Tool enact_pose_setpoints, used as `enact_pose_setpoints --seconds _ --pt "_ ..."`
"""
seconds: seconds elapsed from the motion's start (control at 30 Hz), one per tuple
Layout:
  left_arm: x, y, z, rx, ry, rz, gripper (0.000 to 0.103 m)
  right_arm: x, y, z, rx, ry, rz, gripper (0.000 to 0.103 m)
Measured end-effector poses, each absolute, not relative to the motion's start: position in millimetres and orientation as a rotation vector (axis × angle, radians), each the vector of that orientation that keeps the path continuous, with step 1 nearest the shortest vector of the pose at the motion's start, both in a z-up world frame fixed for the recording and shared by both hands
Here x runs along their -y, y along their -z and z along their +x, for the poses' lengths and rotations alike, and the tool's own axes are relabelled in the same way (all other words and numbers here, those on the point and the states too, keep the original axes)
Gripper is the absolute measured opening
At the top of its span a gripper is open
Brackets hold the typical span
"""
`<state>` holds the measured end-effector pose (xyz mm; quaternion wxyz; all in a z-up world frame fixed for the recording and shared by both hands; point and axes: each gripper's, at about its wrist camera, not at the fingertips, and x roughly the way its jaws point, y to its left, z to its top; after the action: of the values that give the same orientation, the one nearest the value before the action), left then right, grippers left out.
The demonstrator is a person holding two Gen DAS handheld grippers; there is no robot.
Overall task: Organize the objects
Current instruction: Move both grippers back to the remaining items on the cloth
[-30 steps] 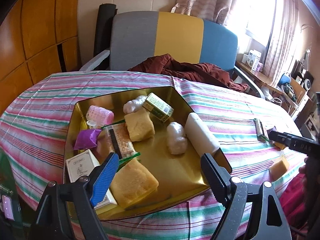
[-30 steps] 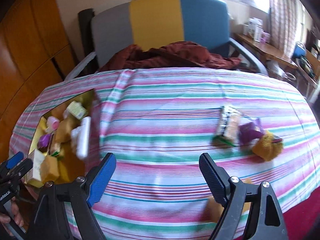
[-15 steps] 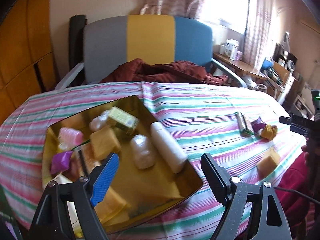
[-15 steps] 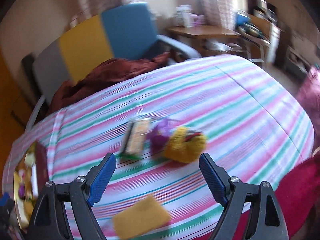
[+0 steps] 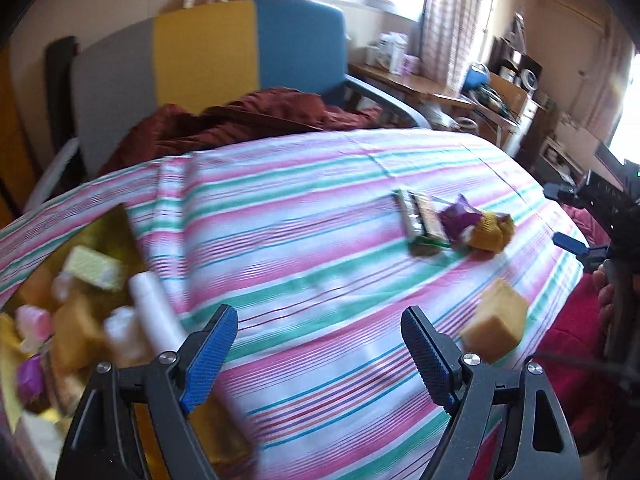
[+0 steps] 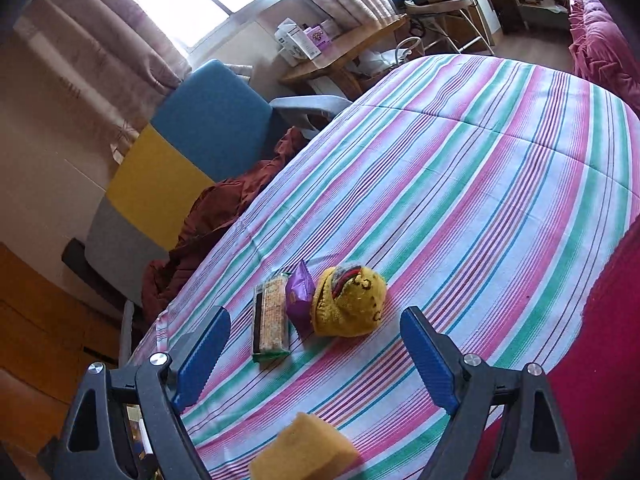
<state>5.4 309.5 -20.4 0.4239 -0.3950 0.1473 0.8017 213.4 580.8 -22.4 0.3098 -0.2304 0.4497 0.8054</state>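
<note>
You are partway through. The gold tray (image 5: 116, 224) at nine o'clock on the striped counter (image 5: 320, 240) is already holding a heap of things, blurred here. Four are waiting outside it: a snack bar (image 6: 271, 316), a purple packet (image 6: 299, 292) and a yellow knitted toy (image 6: 348, 302) lying touching in a row ahead of your right tongs (image 6: 316, 356), and a sponge block (image 6: 308, 452) at six o'clock below them. The right tongs are opening, nothing between them; your left tongs (image 5: 320, 356) are spread wide, gripping nothing.
</note>
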Motion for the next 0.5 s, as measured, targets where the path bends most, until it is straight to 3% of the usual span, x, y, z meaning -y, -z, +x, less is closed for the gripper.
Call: enact_pose_setpoints --seconds 0.37,0.5 --pt "-387.5 30.9 81.5 -0.458 -1.674 -0.877 0.085 -584.4 27.3 208.8 -1.222 -2.148 -0.63 0.089" --pt "-410.4 39.2 110.8 -0.576 -1.607 -0.788 0.086 -584.3 28.1 208.3 -1.229 -2.15 -0.635 0.089"
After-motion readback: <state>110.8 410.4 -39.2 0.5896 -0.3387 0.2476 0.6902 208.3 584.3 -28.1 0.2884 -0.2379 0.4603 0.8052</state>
